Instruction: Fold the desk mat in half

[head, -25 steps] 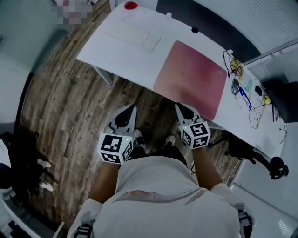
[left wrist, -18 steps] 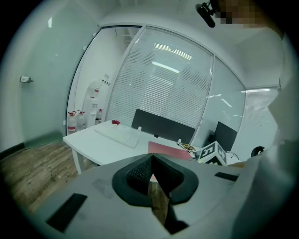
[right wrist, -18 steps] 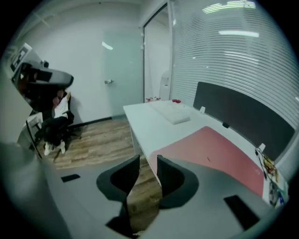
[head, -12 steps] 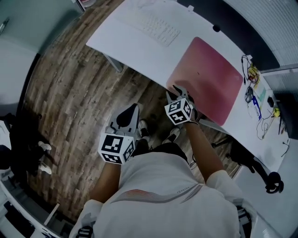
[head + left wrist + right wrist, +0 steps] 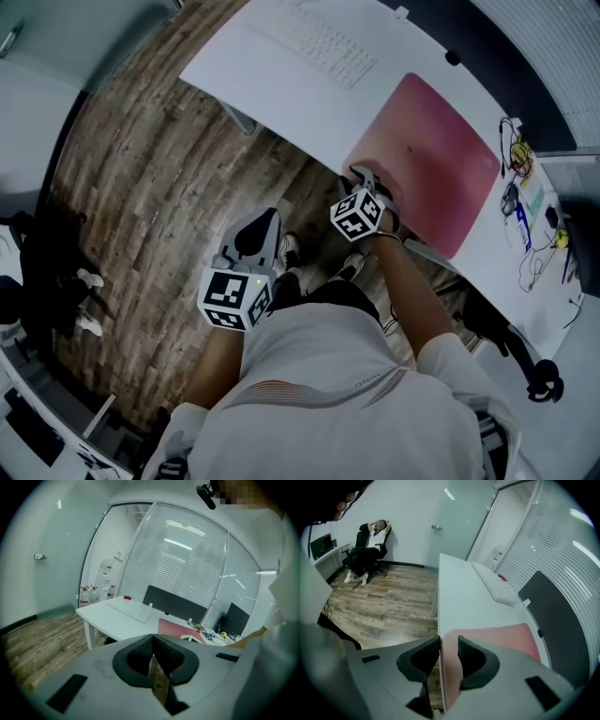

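Desk mat (image 5: 431, 159) lay flat, unfolded, on the desk (image 5: 258, 70). Your right gripper (image 5: 361, 175), jaws just opened wide, straddled its near edge, likely for pinching; left gripper (image 5: 255, 234) hung closed, empty.

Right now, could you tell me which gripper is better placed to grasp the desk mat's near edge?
The right gripper: its jaws, just opened, have the desk mat's near edge between them. The left gripper is shut, back over the floor.

Left gripper (image 5: 153, 641) closed, right gripper (image 5: 449, 644) agape
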A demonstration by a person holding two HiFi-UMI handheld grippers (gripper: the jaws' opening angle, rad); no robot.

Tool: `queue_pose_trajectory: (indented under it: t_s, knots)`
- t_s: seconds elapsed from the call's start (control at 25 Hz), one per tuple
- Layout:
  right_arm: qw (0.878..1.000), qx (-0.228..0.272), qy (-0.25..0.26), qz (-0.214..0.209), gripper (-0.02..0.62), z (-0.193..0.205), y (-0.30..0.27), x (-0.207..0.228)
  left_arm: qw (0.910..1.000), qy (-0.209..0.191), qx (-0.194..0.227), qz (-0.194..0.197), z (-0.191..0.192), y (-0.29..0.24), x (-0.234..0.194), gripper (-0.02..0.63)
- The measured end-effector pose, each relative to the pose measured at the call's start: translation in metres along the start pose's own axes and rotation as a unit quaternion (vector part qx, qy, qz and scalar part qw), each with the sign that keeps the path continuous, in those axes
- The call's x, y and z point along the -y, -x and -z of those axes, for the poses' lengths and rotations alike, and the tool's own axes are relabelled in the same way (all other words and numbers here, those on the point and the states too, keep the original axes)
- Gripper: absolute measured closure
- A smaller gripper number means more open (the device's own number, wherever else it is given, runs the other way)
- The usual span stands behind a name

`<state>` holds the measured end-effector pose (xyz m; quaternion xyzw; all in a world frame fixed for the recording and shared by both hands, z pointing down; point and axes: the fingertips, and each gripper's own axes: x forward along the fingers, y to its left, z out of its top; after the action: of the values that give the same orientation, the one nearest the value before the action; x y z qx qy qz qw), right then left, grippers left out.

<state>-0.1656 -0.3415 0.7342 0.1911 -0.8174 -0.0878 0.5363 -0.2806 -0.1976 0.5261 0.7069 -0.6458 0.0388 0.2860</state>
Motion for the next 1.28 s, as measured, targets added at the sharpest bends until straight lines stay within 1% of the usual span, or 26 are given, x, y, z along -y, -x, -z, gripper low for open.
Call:
queue_pose_trajectory:
  t_s: [0.2, 0.32, 0.36, 0.4, 0.44, 0.68, 0.92, 1.04, 1.2, 1.28]
  knots:
    - [0.998, 0.009, -0.034, -0.047, 0.434, 0.002, 0.003, 0.001, 0.9998, -0.005, 0.005, 0.016, -0.005, -0.004, 0.012, 0.594]
    - [0.997, 0.014, -0.041, -0.059, 0.449, 0.000, 0.005, 0.000, 0.9998, -0.005, 0.001, 0.017, -0.004, -0.005, 0.012, 0.594]
    - [0.997, 0.018, -0.044, -0.060, 0.465, 0.000, 0.006, 0.000, 0.9999, -0.004, 0.000, 0.017, -0.003, -0.005, 0.011, 0.594]
    - [0.997, 0.022, -0.047, -0.059, 0.500, -0.001, 0.008, 0.000, 0.9999, -0.003, -0.001, 0.016, -0.003, -0.005, 0.011, 0.594]
    - [0.997, 0.027, -0.051, -0.057, 0.520, -0.002, 0.010, 0.000, 0.9999, -0.002, -0.001, 0.015, -0.004, -0.006, 0.011, 0.594]
    - [0.994, 0.046, -0.085, -0.050, 0.532, -0.006, 0.016, 0.004, 0.9998, -0.002, -0.005, 0.018, -0.005, -0.008, 0.012, 0.594]
    - [0.990, 0.091, -0.108, -0.006, 0.535, -0.006, 0.055, 0.028, 0.9988, -0.017, -0.006, 0.046, -0.014, -0.020, 0.033, 0.594]
    - [0.982, 0.109, -0.155, 0.013, 0.535, 0.008, 0.081, 0.048, 0.9970, -0.033, -0.001, 0.069, -0.024, -0.032, 0.059, 0.594]
    - [0.958, 0.143, -0.248, 0.029, 0.535, 0.034, 0.122, 0.078, 0.9931, -0.057, 0.002, 0.103, -0.034, -0.047, 0.101, 0.594]
    - [0.947, 0.152, -0.279, 0.042, 0.535, 0.051, 0.140, 0.091, 0.9906, -0.067, 0.002, 0.119, -0.038, -0.056, 0.122, 0.594]
